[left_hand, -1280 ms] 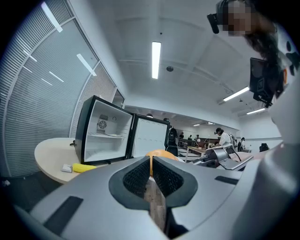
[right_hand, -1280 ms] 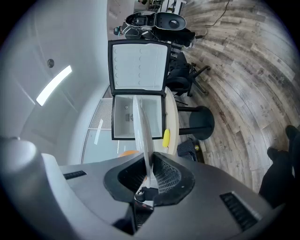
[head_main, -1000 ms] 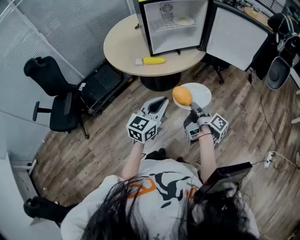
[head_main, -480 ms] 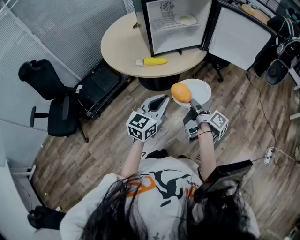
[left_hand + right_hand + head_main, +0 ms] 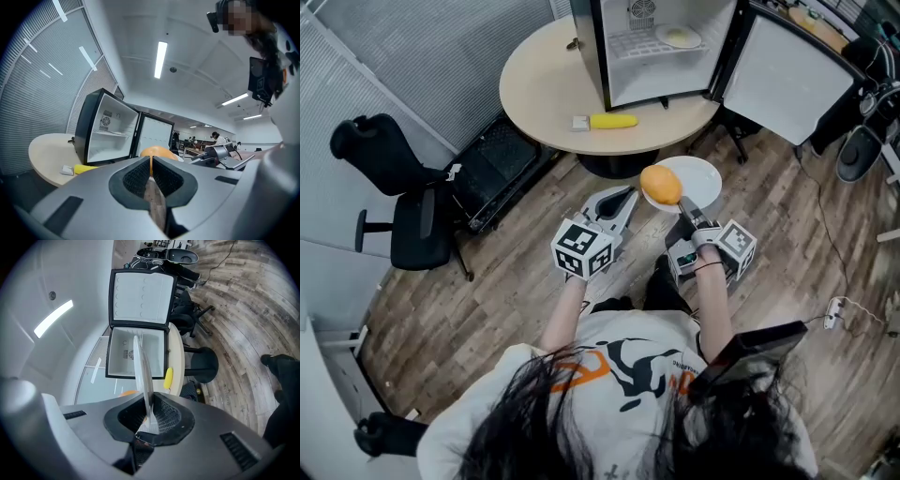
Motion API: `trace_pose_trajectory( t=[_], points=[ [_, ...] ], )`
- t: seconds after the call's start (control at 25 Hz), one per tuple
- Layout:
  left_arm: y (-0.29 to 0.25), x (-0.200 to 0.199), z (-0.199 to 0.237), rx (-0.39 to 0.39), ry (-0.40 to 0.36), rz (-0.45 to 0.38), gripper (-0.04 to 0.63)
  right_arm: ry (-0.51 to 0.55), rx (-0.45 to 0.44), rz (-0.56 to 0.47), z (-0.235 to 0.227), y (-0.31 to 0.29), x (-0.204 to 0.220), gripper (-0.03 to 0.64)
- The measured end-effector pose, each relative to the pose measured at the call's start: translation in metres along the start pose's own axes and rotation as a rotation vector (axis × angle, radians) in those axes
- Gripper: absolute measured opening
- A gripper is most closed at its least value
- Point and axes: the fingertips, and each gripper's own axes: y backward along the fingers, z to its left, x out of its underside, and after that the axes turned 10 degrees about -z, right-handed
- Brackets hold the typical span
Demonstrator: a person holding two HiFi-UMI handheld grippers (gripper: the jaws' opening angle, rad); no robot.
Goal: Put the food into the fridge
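Right gripper (image 5: 149,418): jaws pinched on the rim of a white plate (image 5: 142,366) (seen edge-on)
Fridge (image 5: 119,355): door (image 5: 143,296) swung open, standing on a round table (image 5: 176,357)
Yellow food (image 5: 168,377): lying on the table, just before the fridge
Floor (image 5: 243,333): wood planks

Ahead of my fingers (image 5: 615,208) stands a round pale worktop (image 5: 539,80). On it sits the open fridge (image 5: 661,47), and before its opening, toward my left fingers, a long yellow food piece (image 5: 612,121) with a small white block (image 5: 579,123) just beside it. The fridge's wire shelf (image 5: 628,45) bears a pale dish (image 5: 680,37). The plate (image 5: 703,178) pinched in my right fingers (image 5: 686,217) carries an orange fruit (image 5: 662,185).
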Motion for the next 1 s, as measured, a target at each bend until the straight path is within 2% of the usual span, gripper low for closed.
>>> trace_pose_trajectory(
  t=[0.32,1.0],
  points=[
    [-0.038,0.007,0.026,-0.041,-0.009,0.012,0.012,-0.026,0.028,0.022,-0.011,-0.042,-0.026,0.037],
    [-0.187,0.017,0.079,-0.143,-0.005,0.044,0.012,-0.018,0.059,0.111,-0.005,-0.166,-0.137,0.037]
  ],
)
